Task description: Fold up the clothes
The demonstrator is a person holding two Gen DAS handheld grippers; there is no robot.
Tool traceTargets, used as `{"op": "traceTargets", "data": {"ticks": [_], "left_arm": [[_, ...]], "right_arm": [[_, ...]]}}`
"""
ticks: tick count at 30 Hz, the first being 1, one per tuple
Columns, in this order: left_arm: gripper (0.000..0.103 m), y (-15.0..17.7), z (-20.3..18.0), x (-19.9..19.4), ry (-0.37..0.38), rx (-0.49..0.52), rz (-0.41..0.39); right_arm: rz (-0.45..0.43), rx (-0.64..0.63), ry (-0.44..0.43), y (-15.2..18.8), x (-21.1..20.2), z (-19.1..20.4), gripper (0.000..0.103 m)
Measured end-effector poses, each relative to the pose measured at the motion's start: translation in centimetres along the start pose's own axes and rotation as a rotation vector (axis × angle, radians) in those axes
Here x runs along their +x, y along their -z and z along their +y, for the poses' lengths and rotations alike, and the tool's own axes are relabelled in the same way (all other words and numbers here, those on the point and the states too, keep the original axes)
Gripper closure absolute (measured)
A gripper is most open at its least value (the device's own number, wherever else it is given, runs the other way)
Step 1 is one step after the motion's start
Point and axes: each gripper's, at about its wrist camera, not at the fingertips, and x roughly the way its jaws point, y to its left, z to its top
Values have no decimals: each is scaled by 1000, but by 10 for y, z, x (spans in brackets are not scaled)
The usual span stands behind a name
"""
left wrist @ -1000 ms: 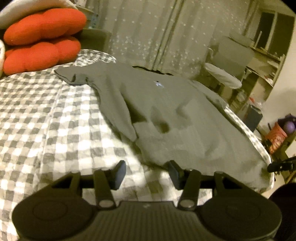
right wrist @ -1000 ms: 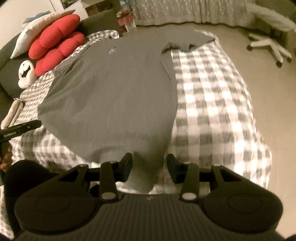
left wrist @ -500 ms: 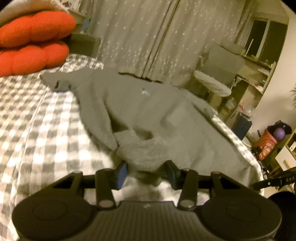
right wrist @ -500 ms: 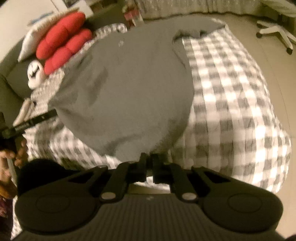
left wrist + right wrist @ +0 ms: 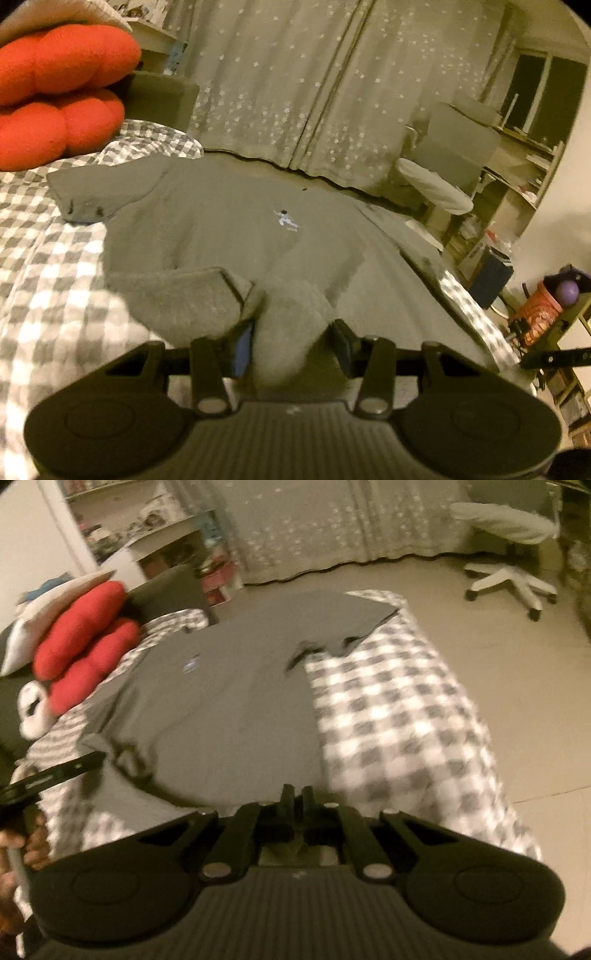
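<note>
left wrist view: the grey shirt lies spread across the checked bedcover, collar end toward the far curtain, a small pale logo on its chest. its near hem is bunched up into a thick fold that sits between the fingers of the left gripper; the fingers stand partly apart with the cloth filling the gap, and whether they press on it cannot be told. two red cushions rest at the far left, and an office chair stands beside shelves on the right.

right wrist view, blurred: the right gripper has its fingers pressed together on the shirt's near hem, pinching a thin edge of cloth. one sleeve lies flat near the far corner of the bed. a person's hand shows at the left edge.
</note>
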Motion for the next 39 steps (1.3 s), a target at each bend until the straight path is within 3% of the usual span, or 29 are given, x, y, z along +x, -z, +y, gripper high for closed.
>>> {"op": "traceTargets", "data": {"ticks": [10, 17, 29, 39], "left_arm": [[52, -26, 2, 31, -45, -19, -20], [52, -31, 15, 8, -30, -77, -52], [51, 8, 17, -38, -37, -5, -35], [51, 23, 0, -11, -16, 10, 14]], "right_arm": [[0, 126, 72, -21, 49, -29, 100], [-43, 119, 68, -17, 48, -32, 100], [-76, 90, 82, -14, 50, -27, 100], [-85, 82, 82, -12, 51, -26, 100]]}}
